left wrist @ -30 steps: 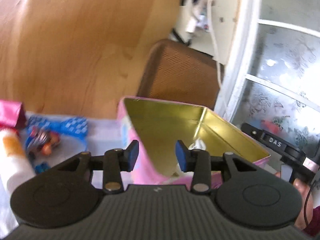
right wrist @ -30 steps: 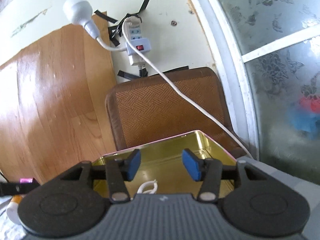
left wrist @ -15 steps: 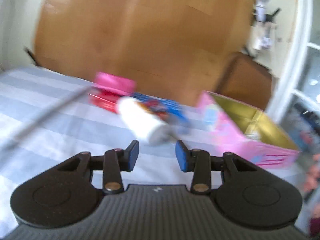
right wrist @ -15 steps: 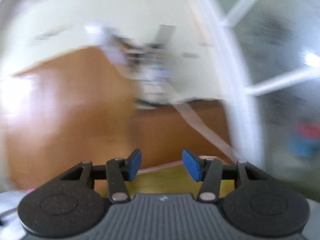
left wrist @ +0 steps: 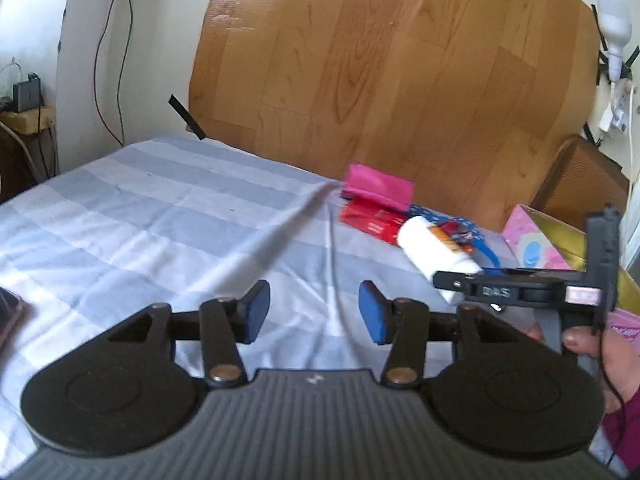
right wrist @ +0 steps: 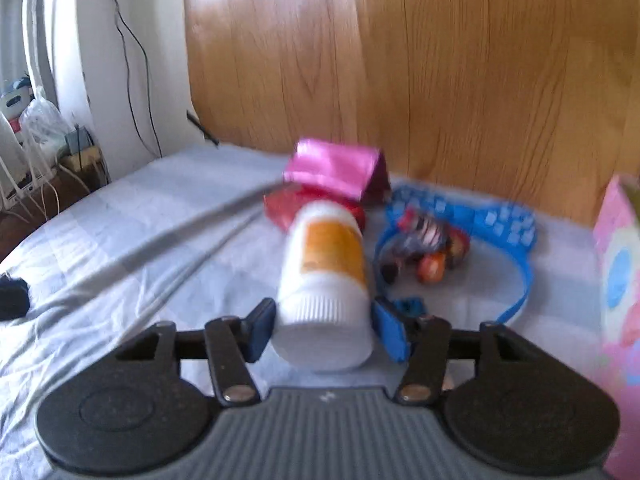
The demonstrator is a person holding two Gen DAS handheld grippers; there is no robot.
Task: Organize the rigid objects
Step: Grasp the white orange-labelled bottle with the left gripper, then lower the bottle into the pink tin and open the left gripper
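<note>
Black two-disc gripper (left wrist: pixel 314 312) bodies – ribbed grey housing, blue fingers (left wrist: pixel 370 312), brass screws; maroon sleeve (left wrist: pixel 624 432).

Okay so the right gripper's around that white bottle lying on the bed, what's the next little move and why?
Probably close the right gripper on the white bottle. The bottle lies on its side on the bedsheet with its cap end between the jaws, which are opening and do not clearly press it. The pink tin stands open nearby.

Home bedroom, striped bedsheet (left wrist: pixel 168 216), wooden headboard (left wrist: pixel 380 60), wall cables (left wrist: pixel 108 40)
</note>
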